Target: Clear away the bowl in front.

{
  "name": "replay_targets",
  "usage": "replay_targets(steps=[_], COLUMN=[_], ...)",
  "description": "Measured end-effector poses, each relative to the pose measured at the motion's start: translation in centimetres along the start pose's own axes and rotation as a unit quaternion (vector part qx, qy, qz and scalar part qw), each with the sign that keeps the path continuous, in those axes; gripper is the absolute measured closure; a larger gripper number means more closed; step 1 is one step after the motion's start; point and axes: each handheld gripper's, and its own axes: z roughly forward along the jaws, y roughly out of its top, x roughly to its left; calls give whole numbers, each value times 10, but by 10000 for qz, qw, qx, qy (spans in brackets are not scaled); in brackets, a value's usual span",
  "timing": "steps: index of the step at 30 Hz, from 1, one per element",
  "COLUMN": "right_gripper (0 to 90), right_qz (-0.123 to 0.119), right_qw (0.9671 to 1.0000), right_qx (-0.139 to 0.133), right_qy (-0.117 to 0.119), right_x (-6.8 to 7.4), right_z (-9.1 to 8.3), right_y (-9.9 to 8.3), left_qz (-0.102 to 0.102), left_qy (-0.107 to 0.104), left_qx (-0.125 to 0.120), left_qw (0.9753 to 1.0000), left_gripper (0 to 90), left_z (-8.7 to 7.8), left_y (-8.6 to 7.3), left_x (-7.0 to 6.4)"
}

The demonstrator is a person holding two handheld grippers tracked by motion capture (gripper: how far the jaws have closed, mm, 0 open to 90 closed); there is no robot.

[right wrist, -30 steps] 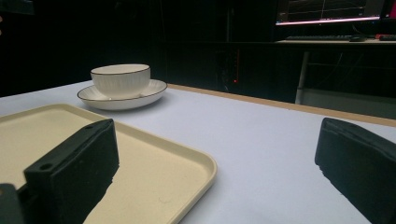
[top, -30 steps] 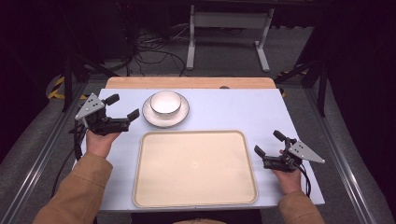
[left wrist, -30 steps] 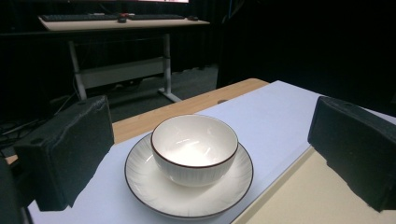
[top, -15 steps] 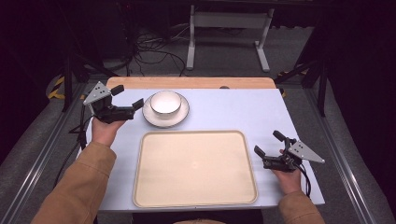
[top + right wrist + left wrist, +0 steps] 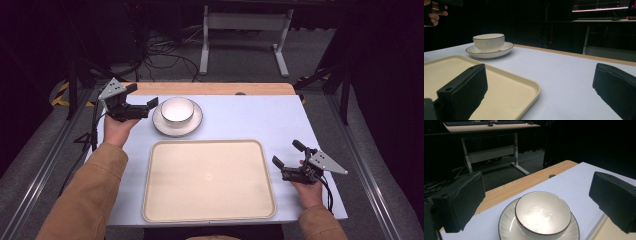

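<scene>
dark room, grey carpet floor (image 5: 45, 165), a white-legged desk (image 5: 491, 150) with keyboard (image 5: 465, 123) behind.

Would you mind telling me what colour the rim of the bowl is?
The bowl is white with a thin dark brown rim, clearest in the left gripper view.

The pale blue surface (image 5: 240, 117) has a wooden strip along its far edge. On it lie a cream tray (image 5: 209, 179) near the front and a plate (image 5: 192, 124) just beyond, carrying a white bowl (image 5: 177, 109).

A lab: dark room, desks (image 5: 486, 127), monitor (image 5: 602, 5), floor cables (image 5: 160, 52).
</scene>
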Motion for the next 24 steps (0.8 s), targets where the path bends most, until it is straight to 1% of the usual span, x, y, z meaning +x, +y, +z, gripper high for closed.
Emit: replay_targets(steps=[8, 12, 15, 17, 18, 20, 21, 22, 23, 24], right_gripper=[1, 1, 1, 1, 1, 1, 1, 1, 2, 1], right_qz=[4, 22, 23, 30, 32, 41, 46, 46, 39, 44], right_qw=[10000, 10000, 10000, 10000, 10000, 10000, 10000, 10000, 10000, 10000], right_qx=[17, 15, 9, 6, 8, 4, 6, 6, 13, 11], right_qy=[4, -13, -10, -6, -6, 4, 7, 7, 13, 17], right_x=[-1, -1, -1, -1, -1, -1, -1, -1, -1, -1], right_z=[0, 0, 0, 0, 0, 0, 0, 0, -1, -1], right_y=[0, 0, 0, 0, 0, 0, 0, 0, 0, 0], left_qz=[-20, -49, -111, -144, -159, -183, -227, -227, -246, -273], left_qy=[55, 123, 209, 254, 244, 279, 300, 300, 328, 356], left_qx=[-21, 29, 274, 520, 638, 760, 867, 867, 909, 1007], left_qw=[10000, 9999, 9993, 9982, 9975, 9965, 9955, 9955, 9950, 9939], left_gripper=[11, 10, 19, 37, 45, 59, 67, 76, 76, 88], left_z=[9, 16, 24, 29, 32, 36, 39, 39, 40, 43], left_y=[4, 4, 3, 4, 4, 4, 3, 3, 3, 1], left_x=[3, 5, 6, 7, 7, 7, 7, 7, 7, 8])
